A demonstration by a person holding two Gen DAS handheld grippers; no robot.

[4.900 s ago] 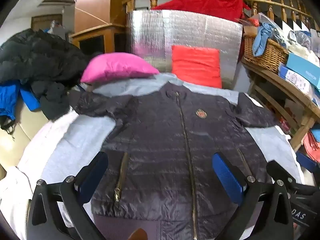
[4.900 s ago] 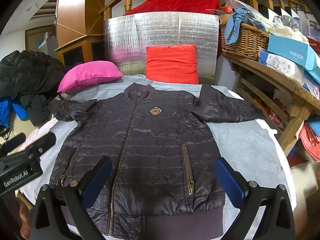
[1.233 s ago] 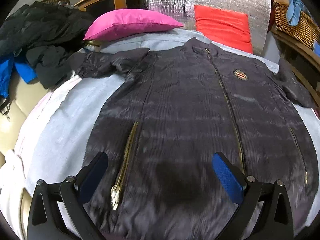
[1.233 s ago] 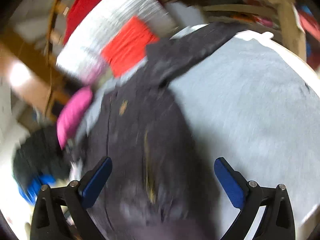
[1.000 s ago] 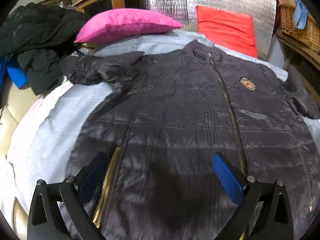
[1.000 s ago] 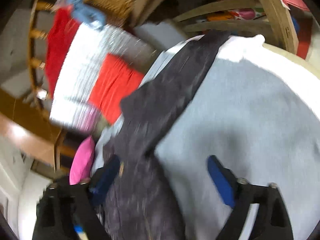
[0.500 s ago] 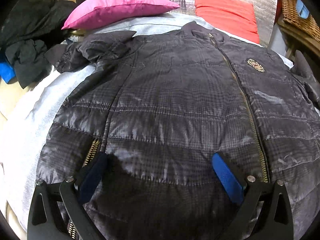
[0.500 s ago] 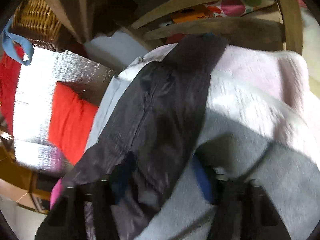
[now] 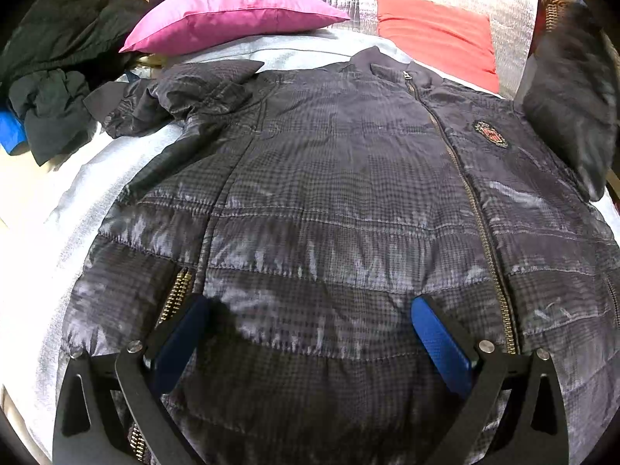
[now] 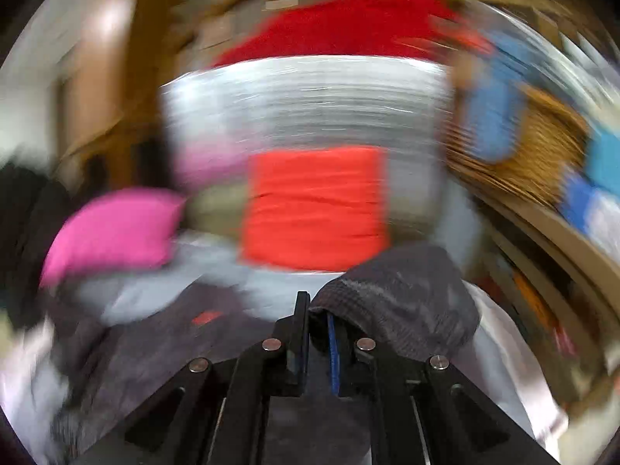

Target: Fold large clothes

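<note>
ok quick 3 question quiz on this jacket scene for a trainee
1. True or false: the left gripper has its jaws shut on the jacket.
2. What does the right gripper hold? A) pink pillow B) a sleeve C) the basket
3. Fill in: the jacket's front zip is ____.

Key:
1. False; the jaws stand wide apart over the jacket's lower front.
2. B; the jaws have just been closing and now pinch the sleeve, which is lifted off the bed.
3. Closed, up to the collar.
</note>
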